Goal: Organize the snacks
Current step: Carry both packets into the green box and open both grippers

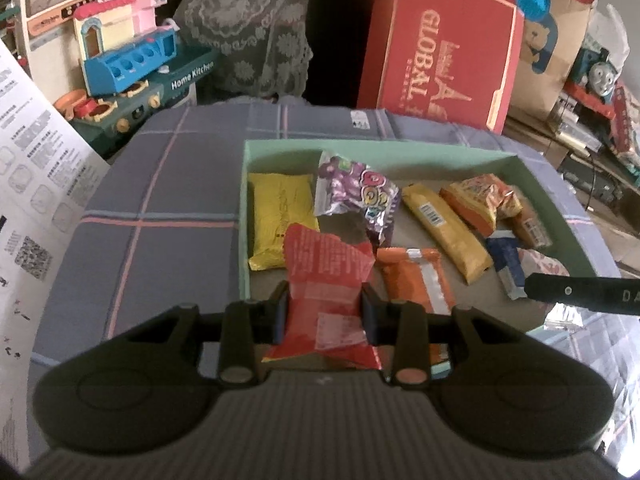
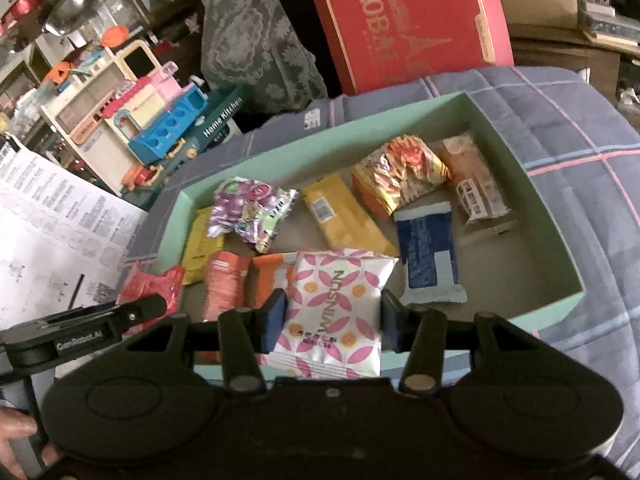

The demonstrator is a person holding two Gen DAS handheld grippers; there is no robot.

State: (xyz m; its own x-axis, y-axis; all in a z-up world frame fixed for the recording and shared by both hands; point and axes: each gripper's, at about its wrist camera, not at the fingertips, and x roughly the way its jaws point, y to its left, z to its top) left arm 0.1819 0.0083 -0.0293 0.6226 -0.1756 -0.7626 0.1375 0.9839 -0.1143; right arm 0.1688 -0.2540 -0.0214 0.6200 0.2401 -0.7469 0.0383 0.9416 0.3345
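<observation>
A shallow mint-green box (image 1: 372, 148) (image 2: 560, 236) lies on a plaid cloth and holds several snack packets. My left gripper (image 1: 325, 312) is shut on a red packet (image 1: 326, 280), held above the box's near left corner. My right gripper (image 2: 334, 318) is shut on a white packet with pink petals (image 2: 336, 312), over the box's near edge. Inside lie a yellow packet (image 1: 280, 220), a purple foil pouch (image 1: 354, 192) (image 2: 250, 212), an orange packet (image 1: 416, 280), a long yellow bar (image 1: 446, 230) (image 2: 348, 216), a crinkled orange bag (image 1: 480, 200) (image 2: 400, 172), a blue bar (image 2: 430, 256) and a brown bar (image 2: 476, 184).
The plaid cloth (image 1: 160, 216) covers a rounded surface. A red "GLOBAL" box (image 1: 440, 48) leans behind, a lace-covered object (image 1: 248, 28) beside it. Toy kitchen sets (image 1: 132, 60) stand far left, a printed sheet (image 1: 28, 180) at the left edge. A hand (image 2: 16, 432) shows at bottom left.
</observation>
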